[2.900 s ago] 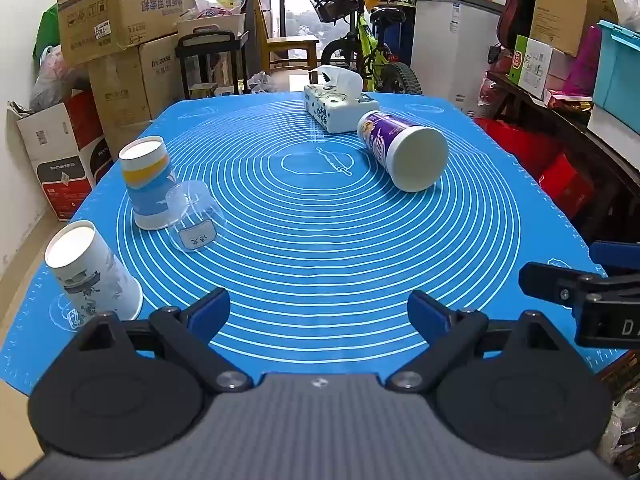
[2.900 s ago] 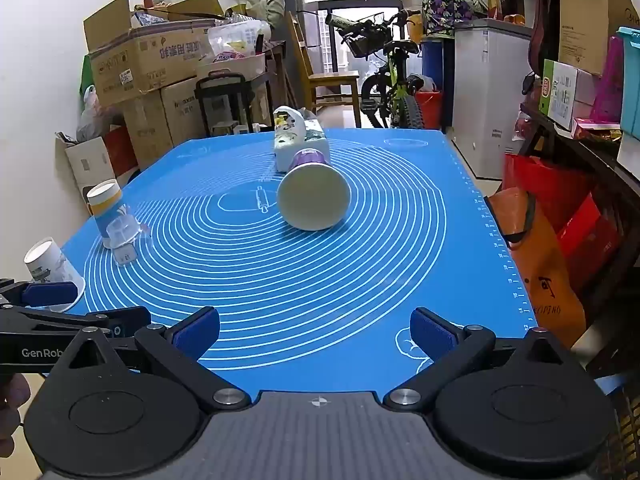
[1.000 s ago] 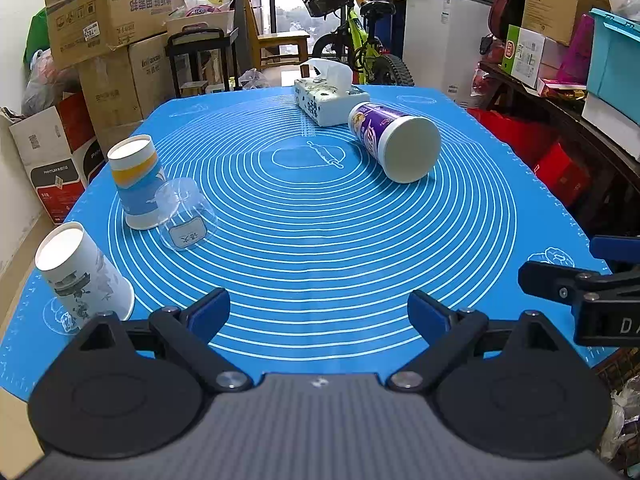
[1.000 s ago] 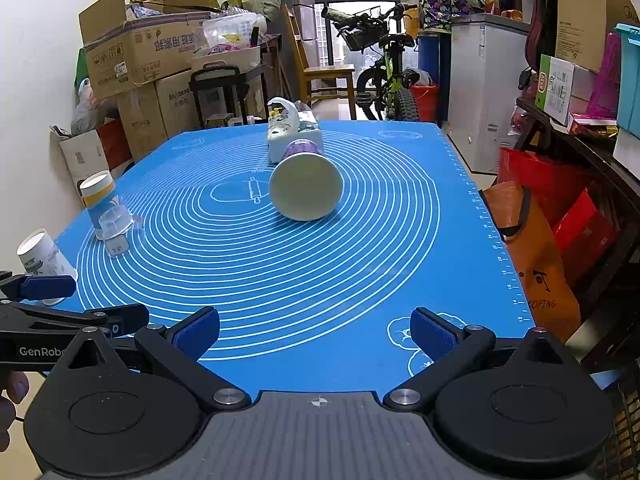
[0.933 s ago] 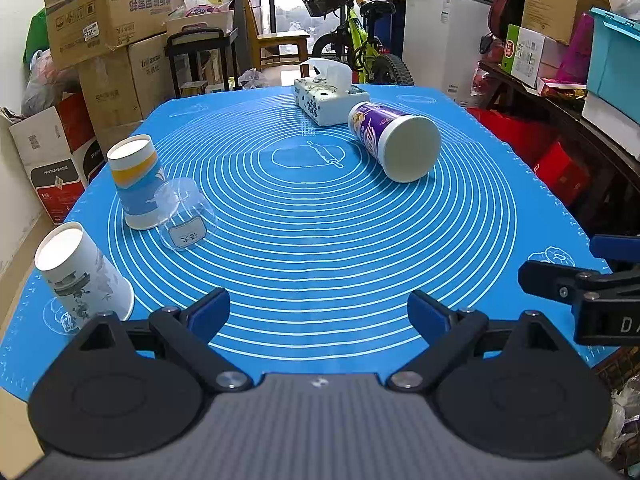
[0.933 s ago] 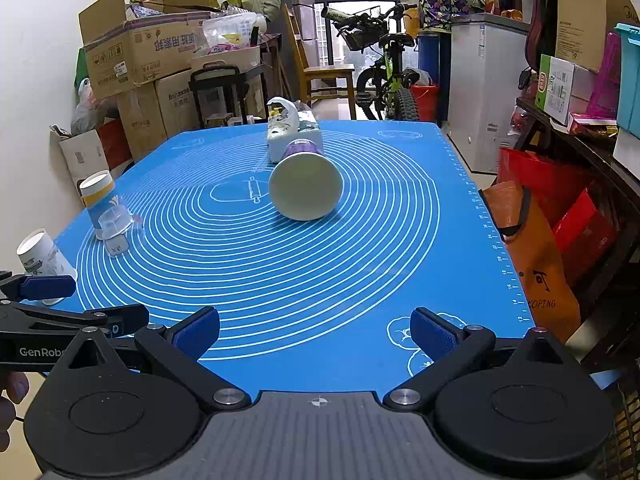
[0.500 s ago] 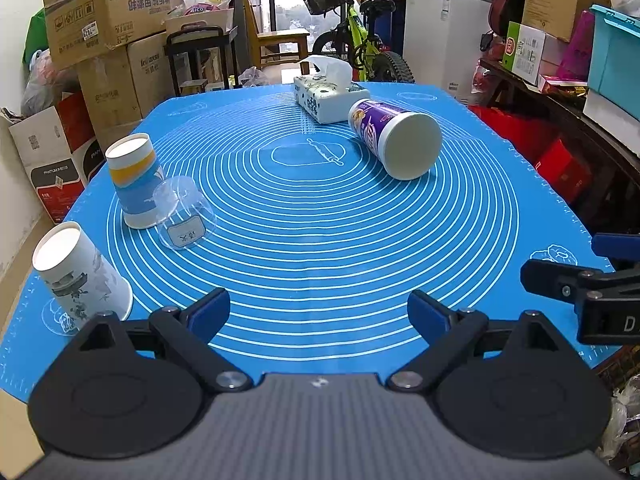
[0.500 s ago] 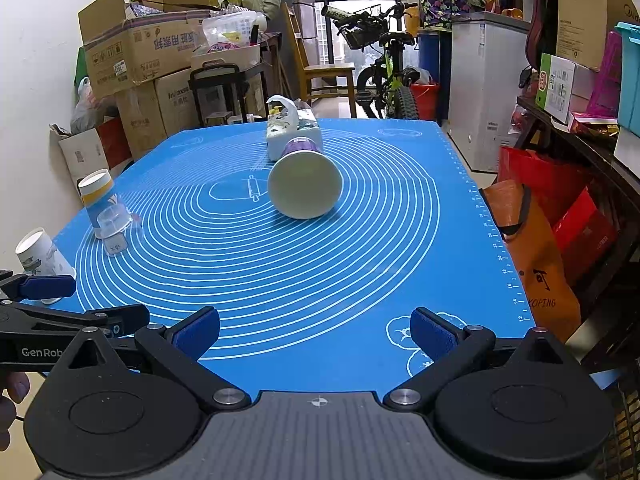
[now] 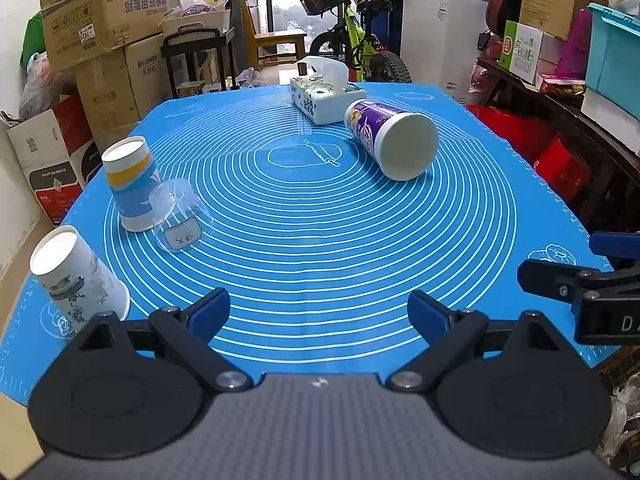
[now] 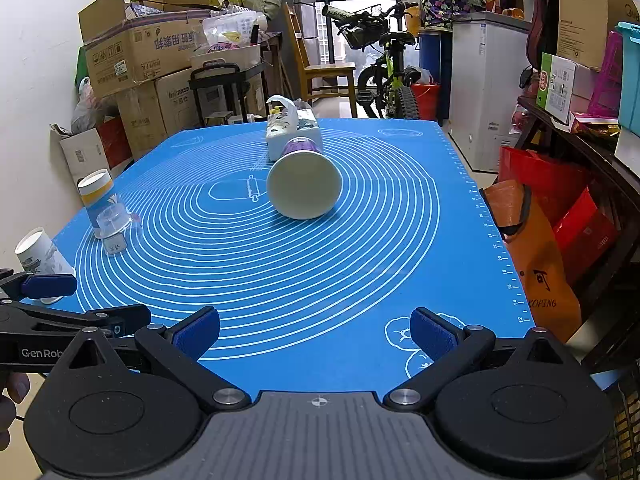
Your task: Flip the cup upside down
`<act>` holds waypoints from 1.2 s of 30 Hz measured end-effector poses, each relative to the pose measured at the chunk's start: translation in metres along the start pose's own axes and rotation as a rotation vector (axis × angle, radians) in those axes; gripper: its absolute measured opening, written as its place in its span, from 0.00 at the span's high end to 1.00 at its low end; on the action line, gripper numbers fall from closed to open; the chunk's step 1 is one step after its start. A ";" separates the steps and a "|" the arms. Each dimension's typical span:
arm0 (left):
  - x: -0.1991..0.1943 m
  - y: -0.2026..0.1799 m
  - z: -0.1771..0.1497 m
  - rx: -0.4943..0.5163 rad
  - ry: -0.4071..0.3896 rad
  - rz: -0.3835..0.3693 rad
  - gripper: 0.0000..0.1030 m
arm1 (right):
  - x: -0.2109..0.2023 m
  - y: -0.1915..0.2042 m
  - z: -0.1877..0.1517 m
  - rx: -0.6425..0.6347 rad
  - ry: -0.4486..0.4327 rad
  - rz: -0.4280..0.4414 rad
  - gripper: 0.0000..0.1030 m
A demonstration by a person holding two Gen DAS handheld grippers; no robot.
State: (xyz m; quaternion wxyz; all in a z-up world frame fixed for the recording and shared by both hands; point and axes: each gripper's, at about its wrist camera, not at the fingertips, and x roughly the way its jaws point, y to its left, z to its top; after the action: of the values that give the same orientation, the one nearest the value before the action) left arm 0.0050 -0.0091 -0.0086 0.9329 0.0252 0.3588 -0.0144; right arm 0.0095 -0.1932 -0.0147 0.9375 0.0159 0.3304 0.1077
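Observation:
A purple and white paper cup (image 9: 390, 140) lies on its side on the blue mat (image 9: 320, 240), its white round end toward me; it also shows in the right wrist view (image 10: 303, 184). At the left, a blue and yellow cup (image 9: 130, 184), a clear plastic cup (image 9: 180, 220) and a white printed cup (image 9: 76, 280) stand upside down. My left gripper (image 9: 319, 314) is open and empty over the mat's near edge. My right gripper (image 10: 316, 332) is open and empty, also at the near edge, far short of the lying cup.
A tissue box (image 9: 326, 98) sits just behind the lying cup. Cardboard boxes (image 9: 104, 28) are stacked past the table's left side. A bicycle (image 9: 356, 44) and a white cabinet (image 9: 440, 36) stand behind. Red and orange bags (image 10: 536, 256) sit by the right edge.
Both views have shifted very slightly. The cups have not moved and both grippers stay open.

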 end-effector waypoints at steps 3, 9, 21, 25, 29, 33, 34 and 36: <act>0.000 -0.001 0.000 0.002 0.002 0.000 0.08 | -0.001 0.000 0.001 0.001 0.003 0.001 0.02; 0.001 -0.002 0.002 0.002 0.001 0.002 0.08 | 0.000 -0.001 0.002 0.004 0.001 0.002 0.02; 0.029 -0.008 0.033 0.012 -0.032 0.010 0.08 | 0.015 -0.028 0.034 0.029 -0.067 -0.032 0.02; 0.051 -0.014 0.054 -0.010 -0.028 -0.016 0.08 | 0.029 -0.047 0.054 0.056 -0.101 -0.058 0.02; 0.070 -0.021 0.077 -0.044 -0.048 -0.035 0.08 | 0.047 -0.067 0.073 0.090 -0.123 -0.096 0.02; 0.089 -0.028 0.103 -0.106 -0.057 -0.070 0.08 | 0.068 -0.089 0.087 0.132 -0.127 -0.132 0.02; 0.094 -0.031 0.108 -0.116 -0.060 -0.076 0.08 | 0.072 -0.094 0.089 0.144 -0.126 -0.138 0.02; 0.105 -0.037 0.119 -0.126 -0.049 -0.069 0.08 | 0.082 -0.104 0.092 0.167 -0.123 -0.147 0.02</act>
State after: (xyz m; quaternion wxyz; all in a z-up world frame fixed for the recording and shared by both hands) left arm 0.1612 -0.0543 0.0080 0.9402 -0.0462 0.3366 -0.0246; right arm 0.1488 -0.2737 -0.0033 0.9568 0.0764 0.2805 0.0097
